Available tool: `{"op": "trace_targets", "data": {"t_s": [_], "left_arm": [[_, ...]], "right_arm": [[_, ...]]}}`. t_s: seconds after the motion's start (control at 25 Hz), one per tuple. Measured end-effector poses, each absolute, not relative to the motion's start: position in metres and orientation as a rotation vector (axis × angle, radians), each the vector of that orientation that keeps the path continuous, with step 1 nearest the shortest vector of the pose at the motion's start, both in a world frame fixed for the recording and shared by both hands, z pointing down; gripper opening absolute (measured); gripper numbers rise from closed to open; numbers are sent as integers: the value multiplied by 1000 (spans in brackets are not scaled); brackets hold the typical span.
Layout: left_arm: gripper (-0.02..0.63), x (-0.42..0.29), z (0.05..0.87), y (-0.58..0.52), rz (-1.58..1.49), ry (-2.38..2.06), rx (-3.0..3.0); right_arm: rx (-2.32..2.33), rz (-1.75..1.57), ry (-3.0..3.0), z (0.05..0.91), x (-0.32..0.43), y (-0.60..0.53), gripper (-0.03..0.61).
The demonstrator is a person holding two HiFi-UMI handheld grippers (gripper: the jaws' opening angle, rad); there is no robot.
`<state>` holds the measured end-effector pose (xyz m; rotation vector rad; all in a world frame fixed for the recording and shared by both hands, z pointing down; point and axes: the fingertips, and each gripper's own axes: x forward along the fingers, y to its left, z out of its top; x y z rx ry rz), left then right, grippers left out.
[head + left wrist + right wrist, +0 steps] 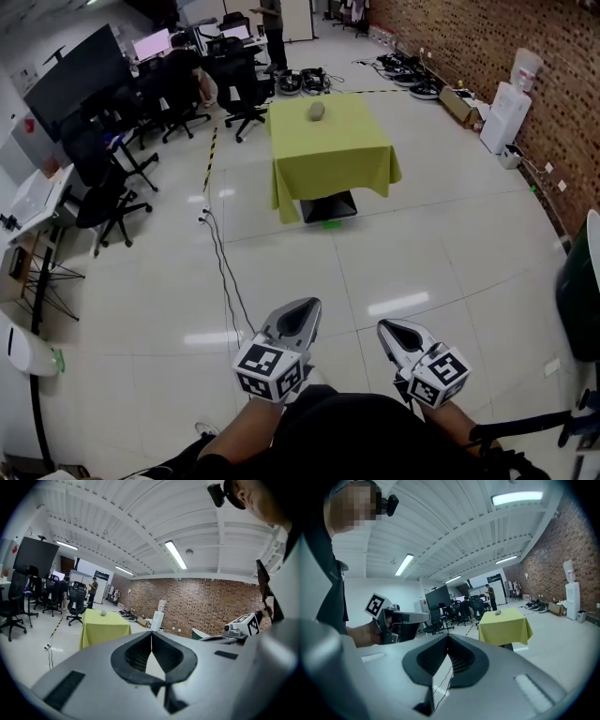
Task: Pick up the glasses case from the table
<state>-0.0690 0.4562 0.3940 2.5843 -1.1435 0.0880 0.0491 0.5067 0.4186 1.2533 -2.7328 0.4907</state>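
A small grey glasses case (317,111) lies on a table with a yellow-green cloth (328,150), far ahead across the floor. It shows as a small grey lump (103,613) on that table in the left gripper view, and the case (498,612) shows likewise in the right gripper view. My left gripper (302,311) and right gripper (392,330) are held low near my body, side by side, both pointing toward the table. Each has its jaws shut with nothing between them; the left gripper (151,634) and right gripper (448,637) tips meet.
Black office chairs (103,192) and desks with monitors line the left side. A cable (225,272) runs along the tiled floor. A brick wall (506,47) with water dispensers (506,112) is on the right. A person (272,28) stands far behind the table.
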Motion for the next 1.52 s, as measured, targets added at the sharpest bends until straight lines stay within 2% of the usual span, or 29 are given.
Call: {"op": "trace_targets", "data": {"t_s": [0.48, 1.52], "left_arm": [[9, -117, 405, 401, 67, -1067, 2608], [9, -125, 411, 343, 114, -1163, 2569]], "right_arm": [[1243, 446, -2709, 421, -12, 449, 2], [1158, 462, -2753, 431, -14, 390, 2]]}}
